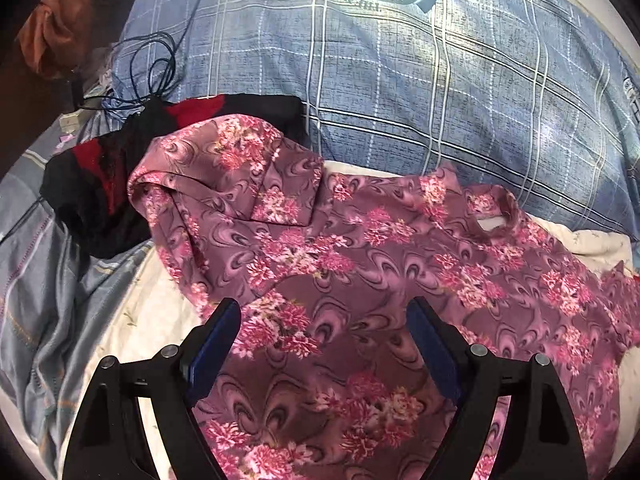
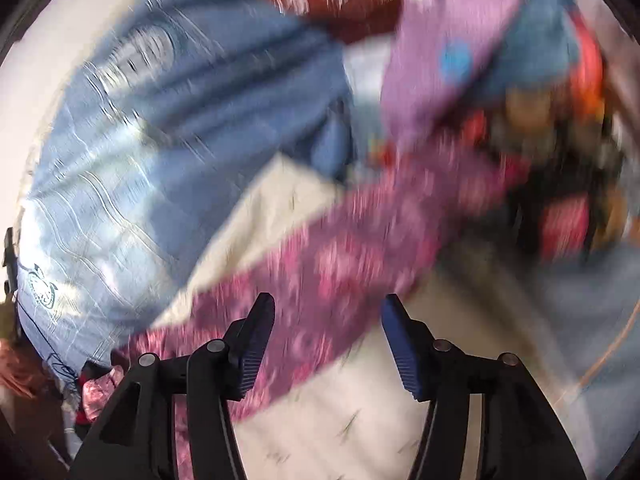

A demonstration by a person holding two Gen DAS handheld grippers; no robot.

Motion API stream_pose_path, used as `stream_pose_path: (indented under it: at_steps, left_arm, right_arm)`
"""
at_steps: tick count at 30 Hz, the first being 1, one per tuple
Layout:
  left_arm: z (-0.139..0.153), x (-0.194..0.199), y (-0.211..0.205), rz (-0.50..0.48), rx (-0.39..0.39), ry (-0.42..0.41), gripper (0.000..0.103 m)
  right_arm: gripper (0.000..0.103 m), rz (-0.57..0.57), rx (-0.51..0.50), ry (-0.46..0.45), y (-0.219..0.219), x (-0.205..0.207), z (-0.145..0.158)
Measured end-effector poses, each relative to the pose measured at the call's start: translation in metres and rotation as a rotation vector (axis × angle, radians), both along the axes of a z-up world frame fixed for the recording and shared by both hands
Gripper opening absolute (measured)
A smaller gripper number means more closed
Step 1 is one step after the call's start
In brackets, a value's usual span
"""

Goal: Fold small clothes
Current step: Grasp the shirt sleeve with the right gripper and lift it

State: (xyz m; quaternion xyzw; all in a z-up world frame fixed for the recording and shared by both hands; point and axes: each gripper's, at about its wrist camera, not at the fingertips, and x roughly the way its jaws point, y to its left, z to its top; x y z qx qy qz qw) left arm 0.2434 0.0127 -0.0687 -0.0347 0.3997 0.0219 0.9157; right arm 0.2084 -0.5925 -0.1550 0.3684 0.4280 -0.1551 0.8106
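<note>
A mauve top with pink flower print [image 1: 360,248] lies spread on a cream sheet [image 1: 160,308], its left sleeve folded over the body. My left gripper [image 1: 324,308] is open just above the top's lower body, holding nothing. In the blurred right wrist view a strip of the same floral top [image 2: 340,272] runs diagonally across the cream sheet [image 2: 352,420]. My right gripper [image 2: 328,304] is open over that strip, and I cannot tell if it touches it.
A blue plaid pillow with a round crest [image 1: 420,72] lies behind the top. A black and red garment [image 1: 104,184] and a thin dark cord [image 1: 156,68] sit at the left. A blurred pile of colourful clothes [image 2: 552,152] is at the right.
</note>
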Motion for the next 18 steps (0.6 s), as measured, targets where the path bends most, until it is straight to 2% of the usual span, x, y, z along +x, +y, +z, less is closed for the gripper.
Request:
stream_pose_path:
  at_steps: [2, 4, 6, 7, 8, 9, 10, 11, 12, 14, 16, 18]
  left_arm:
    - [-0.002, 0.0, -0.001, -0.019, 0.0, -0.005, 0.085]
    - [-0.003, 0.0, -0.002, -0.019, -0.006, -0.015, 0.085]
    - [-0.004, 0.002, -0.002, -0.026, -0.041, 0.011, 0.085]
    - [-0.005, 0.003, -0.001, -0.033, -0.058, 0.02, 0.085]
    - [-0.005, 0.003, 0.0, -0.033, -0.063, 0.019, 0.085]
    - [-0.004, 0.003, 0.001, -0.03, -0.057, 0.01, 0.085]
    - [-0.002, 0.002, 0.001, -0.025, -0.048, -0.002, 0.085]
    - [0.0, 0.002, 0.002, -0.016, -0.037, -0.018, 0.085]
    - [0.0, 0.002, 0.003, -0.008, -0.036, -0.025, 0.085]
    - [-0.001, 0.005, 0.005, -0.003, -0.05, -0.016, 0.085]
    - [-0.004, 0.007, 0.007, -0.001, -0.052, 0.0, 0.085]
    - [-0.004, 0.007, 0.01, 0.017, -0.043, -0.004, 0.085]
  right_arm:
    - [0.058, -0.078, 0.045, 0.064, 0.014, -0.007, -0.016]
    - [0.058, -0.112, 0.103, 0.022, 0.022, -0.007, -0.026]
    - [0.055, -0.115, 0.092, 0.003, 0.023, 0.005, -0.035]
    - [0.026, -0.101, 0.082, -0.002, 0.022, 0.017, -0.039]
    - [0.003, -0.089, 0.069, 0.012, 0.02, 0.027, -0.041]
    - [0.003, -0.091, 0.06, 0.013, 0.017, 0.028, -0.038]
    - [0.003, -0.118, 0.035, -0.033, 0.011, 0.027, -0.029]
    - [0.003, -0.155, -0.015, -0.086, 0.005, 0.019, -0.017]
    - [0.003, -0.191, -0.083, -0.099, -0.002, 0.014, -0.008]
    - [0.004, -0.199, -0.107, -0.008, -0.01, 0.018, -0.016]
    - [0.006, -0.157, -0.066, 0.118, -0.012, 0.019, -0.036]
    - [0.013, -0.182, -0.06, 0.078, -0.006, 0.008, -0.028]
